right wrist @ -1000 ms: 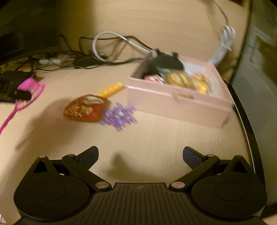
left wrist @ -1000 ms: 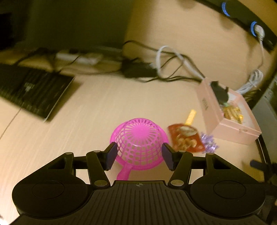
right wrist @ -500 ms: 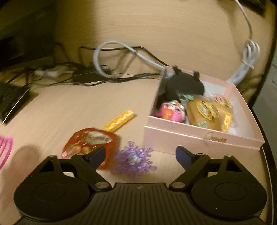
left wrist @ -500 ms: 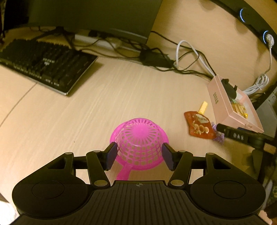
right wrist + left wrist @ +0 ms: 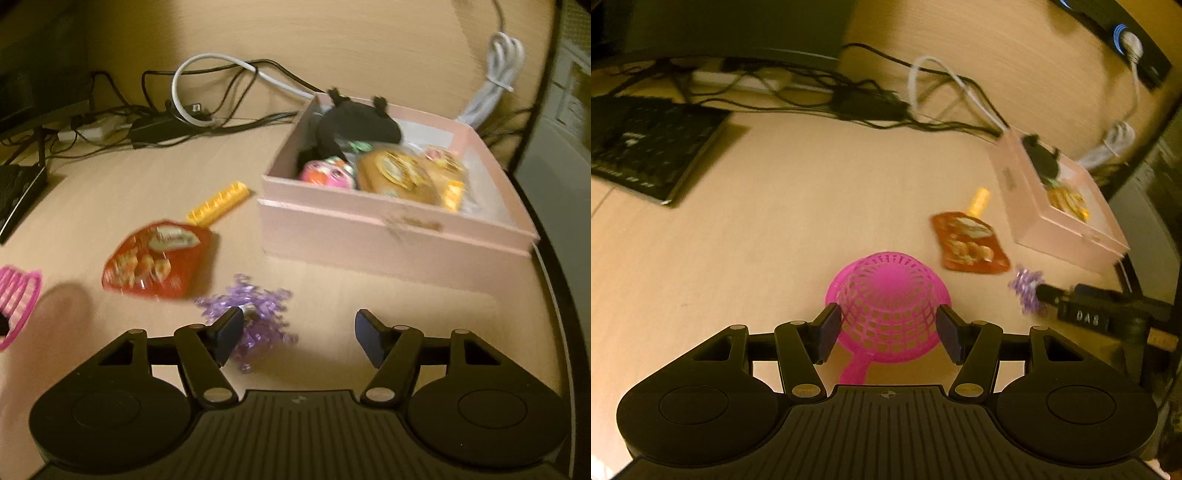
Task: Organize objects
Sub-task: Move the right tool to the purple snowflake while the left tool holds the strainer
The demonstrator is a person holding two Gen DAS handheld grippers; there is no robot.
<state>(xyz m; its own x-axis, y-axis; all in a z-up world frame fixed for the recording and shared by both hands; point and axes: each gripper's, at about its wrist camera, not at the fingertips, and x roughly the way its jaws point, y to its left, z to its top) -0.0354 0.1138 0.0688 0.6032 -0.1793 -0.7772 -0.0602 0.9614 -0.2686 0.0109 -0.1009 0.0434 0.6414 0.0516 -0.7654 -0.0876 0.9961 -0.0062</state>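
Two grippers logged: left gripper [image 5: 888, 334] pinched the pink strainer [image 5: 888, 295] above the desk [image 5: 775, 221]; right gripper [image 5: 297, 338], jaws spread, hovered at the purple ornament [image 5: 255, 317] beside the pink box [image 5: 388, 236], grasp judged next.

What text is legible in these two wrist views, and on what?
"DAS", white on the black label plate of the right gripper, readable in the left wrist view.
Red foil snack packet: white brand panel, too blurred to read.
Pink cardboard box: side mark and front script too blurred.
Black keyboard: small white marking, unreadable.
Yellow wrapped pastries in the box: round logos, unreadable.
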